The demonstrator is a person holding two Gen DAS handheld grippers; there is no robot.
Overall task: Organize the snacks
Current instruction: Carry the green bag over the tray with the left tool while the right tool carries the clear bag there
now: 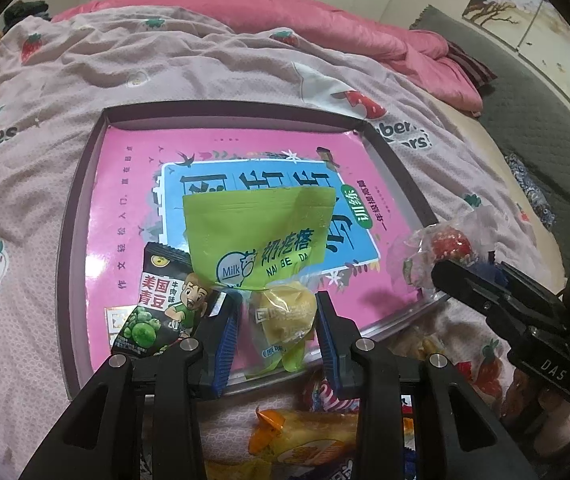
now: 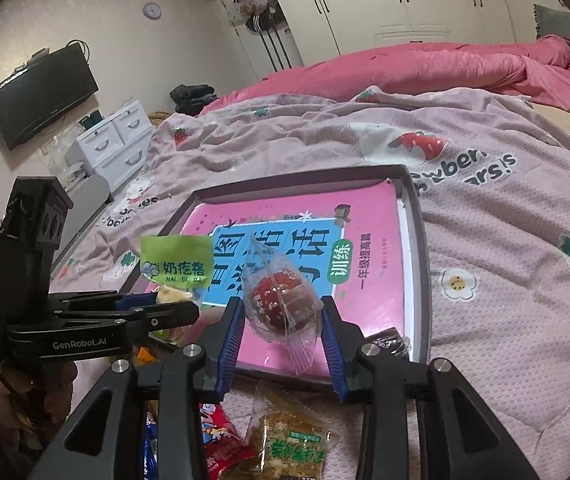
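Observation:
My left gripper [image 1: 277, 312] is shut on a green milk-snack packet [image 1: 261, 240] and holds it over the near edge of a shallow box lid [image 1: 85, 168] with a pink book inside. The packet also shows in the right wrist view [image 2: 177, 262]. My right gripper [image 2: 283, 312] is shut on a clear-wrapped red candied fruit [image 2: 281, 296] above the lid's near edge [image 2: 421, 240]; the fruit also shows in the left wrist view [image 1: 449, 244]. A black green-pea packet [image 1: 157, 304] lies in the lid's near left corner.
Loose snacks lie on the strawberry-print blanket [image 1: 45, 120] in front of the lid: an orange packet [image 1: 285, 440], a red packet [image 2: 221, 444], a brownish packet [image 2: 293, 448]. A dark snack [image 2: 389, 340] sits in the lid's near right corner. A pink quilt [image 2: 445, 68] lies behind.

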